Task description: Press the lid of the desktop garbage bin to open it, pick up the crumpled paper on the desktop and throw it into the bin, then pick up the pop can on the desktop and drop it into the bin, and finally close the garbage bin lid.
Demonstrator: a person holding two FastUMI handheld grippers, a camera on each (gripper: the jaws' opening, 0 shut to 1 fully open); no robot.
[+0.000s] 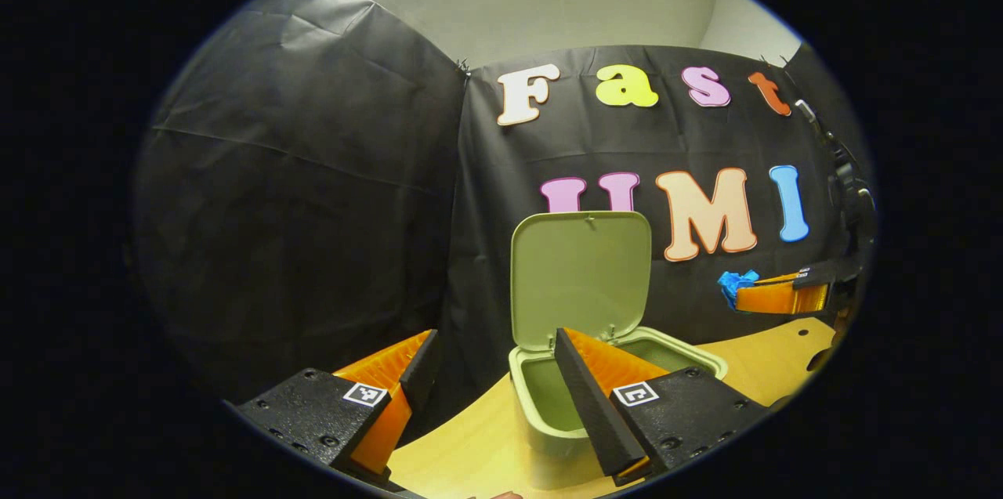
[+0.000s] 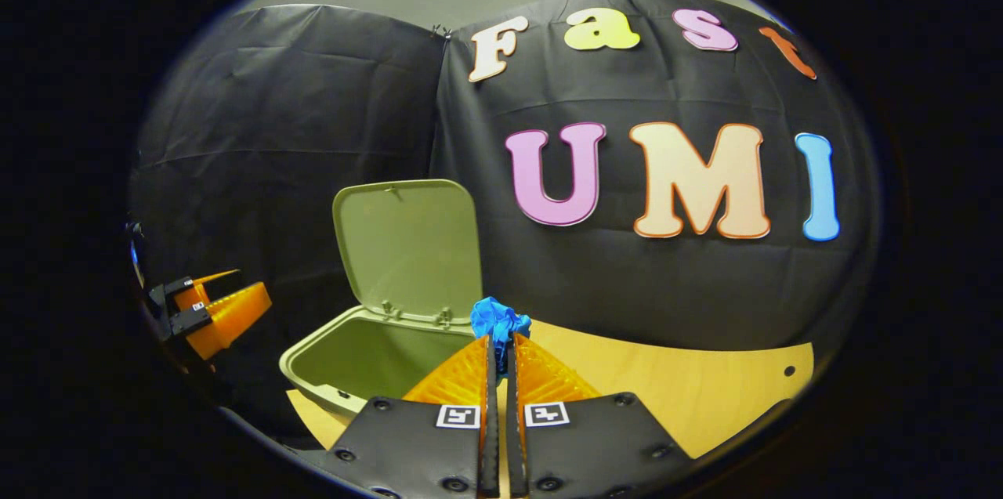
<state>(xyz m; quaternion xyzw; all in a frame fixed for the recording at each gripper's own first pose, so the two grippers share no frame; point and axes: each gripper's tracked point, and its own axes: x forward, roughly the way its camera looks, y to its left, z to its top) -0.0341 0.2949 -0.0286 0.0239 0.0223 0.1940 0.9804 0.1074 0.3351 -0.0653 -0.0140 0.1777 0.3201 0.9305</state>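
Blue crumpled paper (image 2: 499,324) sits pinched at the tips of the right claw (image 2: 499,346), whose two fingers are closed hard on it with barely a gap between them. Just beyond and to the left in the right gripper view stands the green garbage bin (image 2: 354,362), its mouth open and its lid (image 2: 407,248) tipped up against the back wall. The paper hangs near the bin's right rim, seemingly not yet over the opening. To do this step well, carry the wad leftward until it is squarely above the cavity, clear of the raised lid, then part the fingers; a light wad released over the rim may bounce onto the wooden desk (image 2: 666,389). In the left gripper view, the left claw (image 1: 490,377) has its fingers spread wide, holding nothing, close in front of the bin. I cannot see the pop can.
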